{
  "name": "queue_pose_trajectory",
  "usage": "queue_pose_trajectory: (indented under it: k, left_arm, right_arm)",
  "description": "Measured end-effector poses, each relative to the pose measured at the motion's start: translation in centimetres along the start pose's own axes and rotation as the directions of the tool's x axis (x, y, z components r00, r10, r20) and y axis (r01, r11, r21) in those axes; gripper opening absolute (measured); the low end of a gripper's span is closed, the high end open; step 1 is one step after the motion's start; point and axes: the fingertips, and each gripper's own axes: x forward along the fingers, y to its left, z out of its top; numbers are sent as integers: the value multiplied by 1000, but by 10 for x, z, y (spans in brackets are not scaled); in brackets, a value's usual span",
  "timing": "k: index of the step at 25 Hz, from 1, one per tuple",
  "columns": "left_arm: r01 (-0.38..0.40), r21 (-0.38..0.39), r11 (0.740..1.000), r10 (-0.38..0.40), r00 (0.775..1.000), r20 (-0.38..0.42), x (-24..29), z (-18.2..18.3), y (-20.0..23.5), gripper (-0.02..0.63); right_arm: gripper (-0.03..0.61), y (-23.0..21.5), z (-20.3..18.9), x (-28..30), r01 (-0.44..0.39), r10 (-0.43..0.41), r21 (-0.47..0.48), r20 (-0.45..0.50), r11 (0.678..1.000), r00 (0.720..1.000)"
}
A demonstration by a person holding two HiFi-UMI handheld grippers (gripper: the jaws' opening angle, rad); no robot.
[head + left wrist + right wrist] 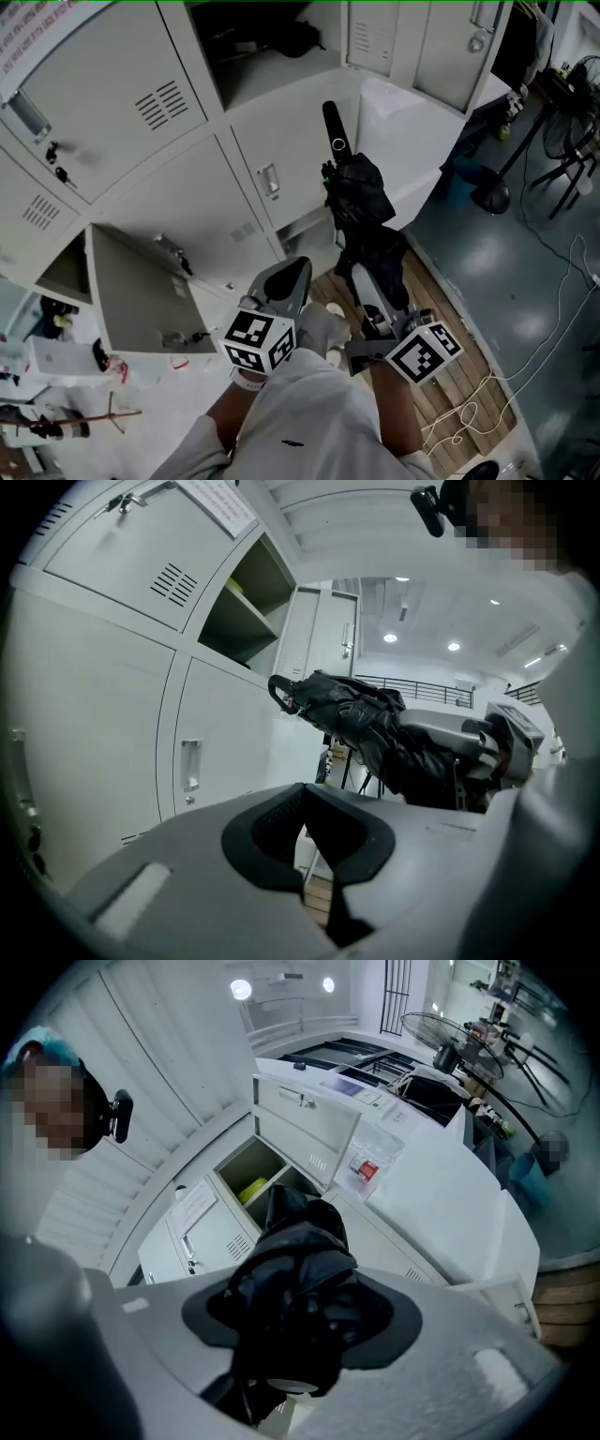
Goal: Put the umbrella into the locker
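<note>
A black folded umbrella (361, 192) points up toward the grey lockers, its handle (333, 127) leading. My right gripper (370, 281) is shut on the umbrella's bundled fabric (295, 1269), which fills the space between the pads. Beyond it an open upper locker (253, 1171) shows a yellow-green thing inside. The same open locker (272, 47) is at the top of the head view. My left gripper (298, 267) hangs beside the umbrella to its left, shut and holding nothing. In the left gripper view the umbrella (366, 724) crosses in front of the locker doors, apart from the left gripper (302, 794).
A lower locker door (141, 300) swings open at the left. A white door (403, 141) stands open right of the umbrella. I stand on a wooden platform (459, 375). Cables (562, 281) and a fan stand (492, 192) are on the dark floor at the right.
</note>
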Motion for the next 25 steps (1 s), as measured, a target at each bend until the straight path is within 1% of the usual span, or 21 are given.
queue_pose_trajectory:
  k: [5, 8, 12, 15, 18, 20, 25]
  left_arm:
    - [13, 4, 1000, -13, 1000, 13, 26, 13, 5, 17]
    - [16, 0, 1000, -16, 1000, 16, 42, 16, 7, 17]
    - [2, -18, 1000, -1, 1000, 16, 62, 18, 12, 17]
    - [-25, -41, 999, 26, 1000, 16, 78, 19, 18, 17]
    - [-55, -67, 996, 58, 998, 40, 97, 28, 18, 17]
    - [-66, -77, 995, 70, 997, 41, 109, 36, 15, 17]
    - [-110, -87, 990, 111, 994, 8, 131, 54, 8, 17]
  right_arm:
    - [249, 2, 14, 13, -21, 21, -59, -6, 998, 1000]
    - [250, -2, 24, 21, -45, 44, -68, -15, 997, 999]
    - [249, -8, 38, 33, -90, 88, -55, -30, 994, 996]
    - [249, -9, 46, 41, -134, 133, -21, -52, 991, 990]
    - [249, -12, 59, 49, -173, 172, -2, -83, 985, 982]
    - [249, -14, 67, 53, -182, 181, 1, -110, 983, 977]
    - [250, -16, 85, 56, -192, 195, 31, -183, 981, 964]
